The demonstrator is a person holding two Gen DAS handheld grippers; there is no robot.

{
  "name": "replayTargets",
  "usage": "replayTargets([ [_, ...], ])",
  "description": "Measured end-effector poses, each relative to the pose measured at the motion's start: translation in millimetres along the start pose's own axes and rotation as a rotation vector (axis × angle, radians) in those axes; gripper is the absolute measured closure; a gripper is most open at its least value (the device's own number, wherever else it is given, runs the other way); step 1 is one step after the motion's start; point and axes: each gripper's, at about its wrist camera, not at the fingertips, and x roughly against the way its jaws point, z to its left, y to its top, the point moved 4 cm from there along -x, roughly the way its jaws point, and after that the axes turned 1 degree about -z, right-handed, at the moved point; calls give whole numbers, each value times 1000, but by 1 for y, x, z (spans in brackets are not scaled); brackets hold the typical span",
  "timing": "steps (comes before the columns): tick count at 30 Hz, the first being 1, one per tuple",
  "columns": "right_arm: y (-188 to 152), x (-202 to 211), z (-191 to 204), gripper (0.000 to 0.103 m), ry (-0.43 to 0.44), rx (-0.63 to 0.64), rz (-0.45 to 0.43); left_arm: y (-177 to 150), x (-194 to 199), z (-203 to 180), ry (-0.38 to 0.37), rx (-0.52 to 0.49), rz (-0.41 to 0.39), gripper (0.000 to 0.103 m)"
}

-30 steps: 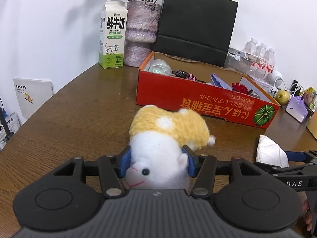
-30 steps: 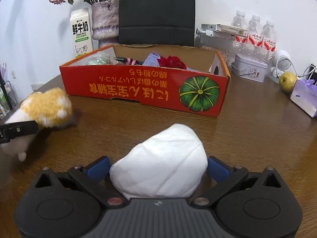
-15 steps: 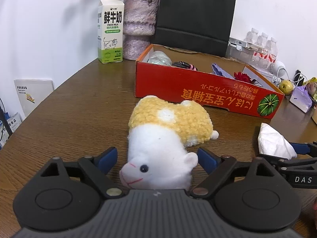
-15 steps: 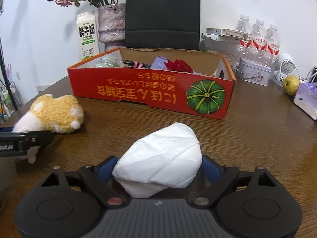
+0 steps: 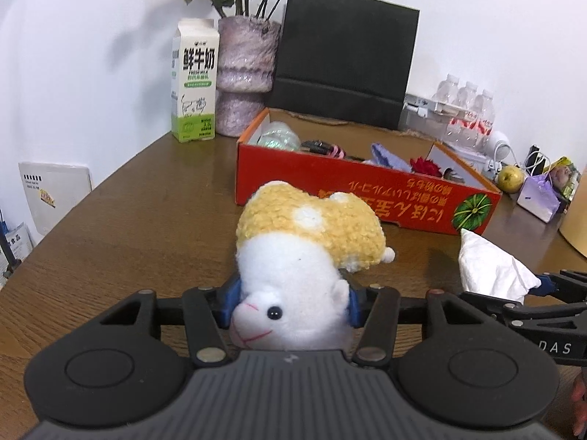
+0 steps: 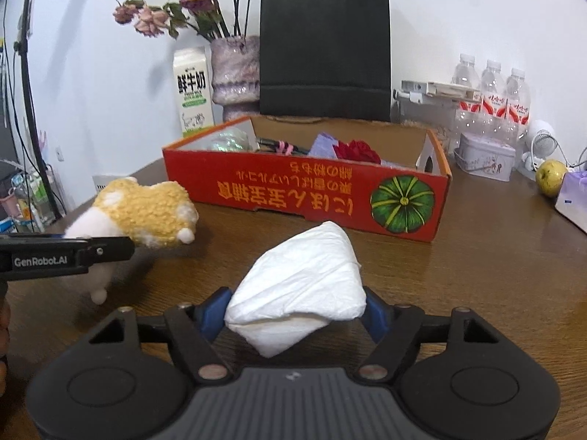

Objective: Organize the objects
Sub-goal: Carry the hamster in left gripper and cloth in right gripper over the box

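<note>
- The left gripper [image 5: 291, 299] is closing, and its 2 blue pads press the white head of the fluffy white-and-yellow plush animal [image 5: 308, 245] from both sides (a narrow grip).
- The plush toy's yellow back points toward 12 o'clock, at the long red cardboard box with a green pumpkin print [image 5: 367, 190]; toy and box are near each other but apart.
- The right gripper [image 6: 295, 311] is closing too, and the crumpled white paper tissue wad [image 6: 304, 286] sits between its blue pads, which touch its sides.
- In the right wrist view the plush toy [image 6: 146, 212] lies at 9 o'clock of the tissue wad, on the brown wooden table [image 6: 477, 275].
- The red box stands at 12 o'clock of the tissue wad and holds a red fabric rose [image 6: 357, 151], a purple item and a clear plastic lump.
- Behind the box, at 12 o'clock, stands a black paper bag with handles [image 6: 324, 51]; at 11 o'clock are a white-and-green milk carton [image 6: 192, 95] and a mottled purple vase of dried flowers [image 6: 234, 73].
- At 2 o'clock of the box are 3 clear water bottles [image 6: 491, 91] and a yellow-green apple [image 6: 550, 178].
</note>
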Motion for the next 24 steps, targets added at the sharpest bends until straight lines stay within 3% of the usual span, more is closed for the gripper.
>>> replayTargets([
  [10,26,13,-3,30,-3,3,-69,32,4,-18,-13,4,-47,49],
  [24,81,0,-9,30,-5,28,-157,85,-24,-38,-28,19,-90,49],
])
